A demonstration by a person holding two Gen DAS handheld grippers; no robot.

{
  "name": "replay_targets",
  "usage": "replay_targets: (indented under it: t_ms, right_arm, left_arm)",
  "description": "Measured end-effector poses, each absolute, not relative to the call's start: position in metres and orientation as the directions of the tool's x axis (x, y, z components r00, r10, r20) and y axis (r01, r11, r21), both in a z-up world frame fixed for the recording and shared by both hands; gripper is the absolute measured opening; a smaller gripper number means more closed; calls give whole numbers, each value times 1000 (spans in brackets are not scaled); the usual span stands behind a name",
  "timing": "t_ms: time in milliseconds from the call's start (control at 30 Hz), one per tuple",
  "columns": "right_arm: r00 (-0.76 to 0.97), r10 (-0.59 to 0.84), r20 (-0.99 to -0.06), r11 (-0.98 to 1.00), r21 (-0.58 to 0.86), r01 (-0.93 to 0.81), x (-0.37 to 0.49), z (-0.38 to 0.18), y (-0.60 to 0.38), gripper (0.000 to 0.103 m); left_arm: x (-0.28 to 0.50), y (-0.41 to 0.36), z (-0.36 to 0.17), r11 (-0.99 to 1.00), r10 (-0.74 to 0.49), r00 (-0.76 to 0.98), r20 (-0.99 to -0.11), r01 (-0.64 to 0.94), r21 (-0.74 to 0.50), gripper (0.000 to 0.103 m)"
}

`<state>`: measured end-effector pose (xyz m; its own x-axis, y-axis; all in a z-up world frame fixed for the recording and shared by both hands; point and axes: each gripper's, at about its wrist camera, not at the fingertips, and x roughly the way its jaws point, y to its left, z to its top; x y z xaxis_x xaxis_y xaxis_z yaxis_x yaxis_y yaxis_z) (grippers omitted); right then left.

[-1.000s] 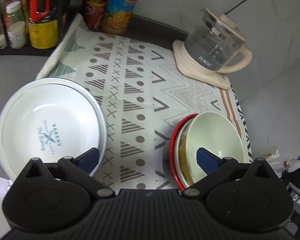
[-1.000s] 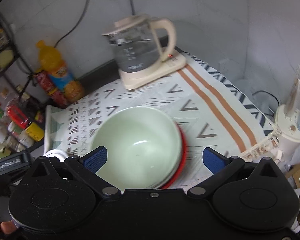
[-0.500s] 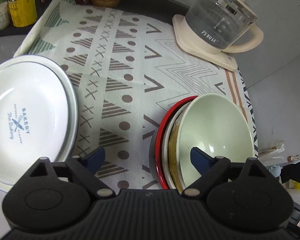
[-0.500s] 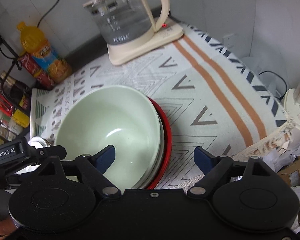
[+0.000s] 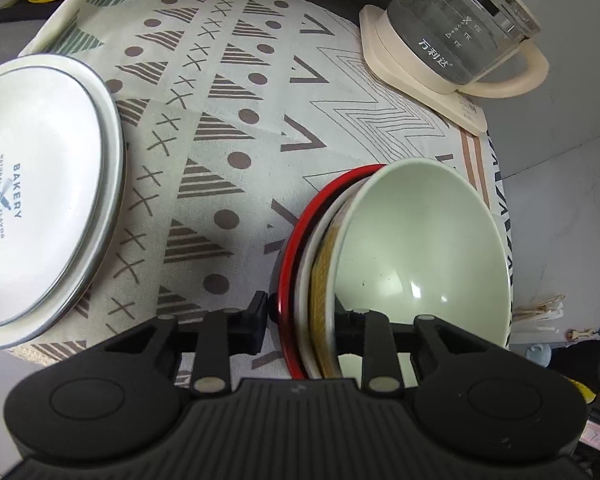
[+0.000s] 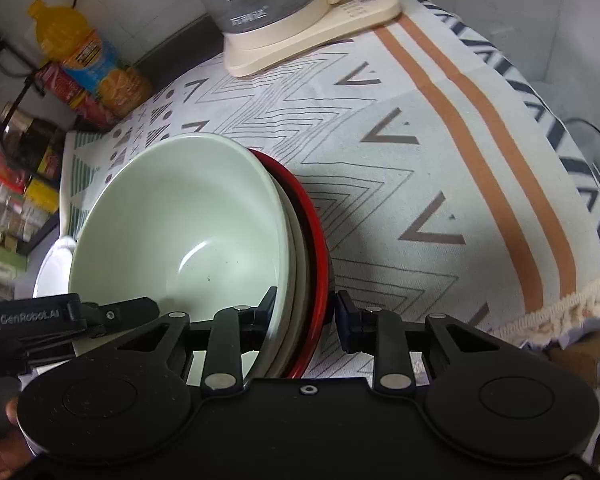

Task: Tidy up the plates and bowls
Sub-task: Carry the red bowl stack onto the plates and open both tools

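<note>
Our fingers are drawn in around the near rim of the bowl stack: the left gripper has one pad outside the red bowl and one inside the green bowl, and the right gripper straddles the same stack from its other side, both clamped or very nearly so. We judge this the grasp before a two-handed lift; next calls for a level raise so the nested bowls don't slip. Left of the stack, the bakery plate shows fully only in the left view. Beyond the stack stands the kettle; only the right view shows the juice bottle.
</note>
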<state>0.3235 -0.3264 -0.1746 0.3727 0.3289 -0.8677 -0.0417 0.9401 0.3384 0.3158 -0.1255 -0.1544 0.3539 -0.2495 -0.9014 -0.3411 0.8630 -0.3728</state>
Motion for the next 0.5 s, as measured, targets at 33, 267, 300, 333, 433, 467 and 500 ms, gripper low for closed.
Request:
replay_targets:
  t_ms: [33,267,300,333,433,467,500]
  right_arm:
    - [368,330,-869,941,336,-50,325,-174,-326,28]
    - [355,351,-866,935,343,-88,330,-172,-324,28]
    - [354,356,-865,933,348,-88,330,-172,-323,28]
    - [354,358,-864,932,351,-87,331,-171,-322,28]
    - [373,363,-854,931,353,-96,330,-165,-317,28]
    - [380,362,-851,931,352,-99,330,-162,-316,28]
    - [387,361,-849,931,351,-99,330,-160,-314,28]
  left_arm:
    - [316,-127,-153,868,-242,355,-903,-337,-366,28]
    - [312,-121,-146,866,-214,373,-903,-356,-352,28]
    - [311,-120,-145,864,-212,378,-901,-358,-353,28]
    - [311,-118,-144,863,-211,384,-899,-358,-355,28]
    - [309,-112,-139,862,-213,406,-889,-351,-367,28]
    - [308,-111,-137,862,-213,413,-886,-348,-370,28]
    - [307,-108,-135,859,-216,419,-882,-347,-376,28]
